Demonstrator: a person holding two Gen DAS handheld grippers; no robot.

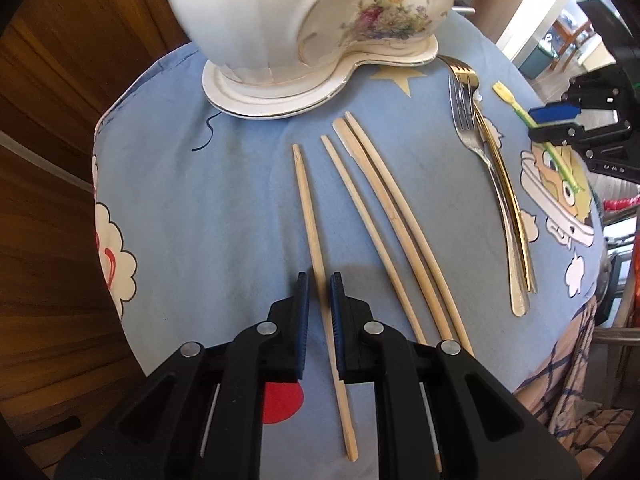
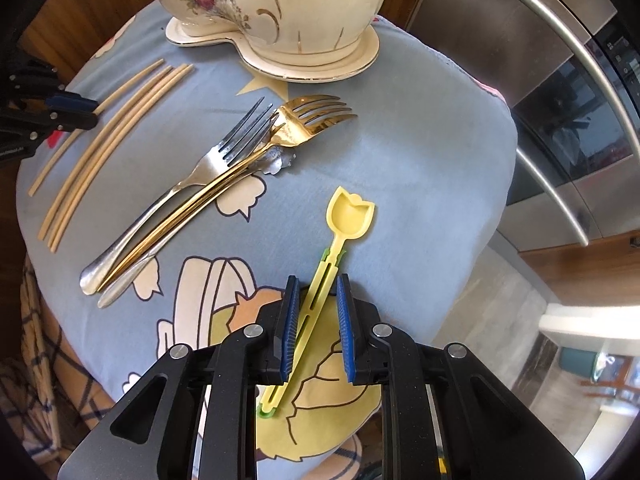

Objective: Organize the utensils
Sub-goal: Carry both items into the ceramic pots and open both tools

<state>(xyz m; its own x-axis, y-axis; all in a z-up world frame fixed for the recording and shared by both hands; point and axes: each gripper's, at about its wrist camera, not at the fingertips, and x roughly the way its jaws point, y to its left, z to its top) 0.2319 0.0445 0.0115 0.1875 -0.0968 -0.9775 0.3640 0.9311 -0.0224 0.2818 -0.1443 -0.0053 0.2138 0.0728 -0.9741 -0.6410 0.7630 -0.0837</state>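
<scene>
Left hand-held gripper (image 1: 319,280) straddling chopstick (image 1: 320,236), right hand-held gripper (image 2: 317,282) straddling spoon (image 2: 326,264)

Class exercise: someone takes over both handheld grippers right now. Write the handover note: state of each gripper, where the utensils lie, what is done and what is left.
Left gripper: shut on one chopstick, jaws pointing down at the blue cloth.
Right gripper: closed around the yellow tulip spoon by its handle; whether both pads press is unclear.
Three more chopsticks lie side by side just right of the held one.
Silver fork and gold fork lie overlapping mid-cloth, with another silver utensil beneath.
Floral ceramic holder stands at the far edge.
Done: utensils roughly grouped by type.
Left: place both held items.
</scene>
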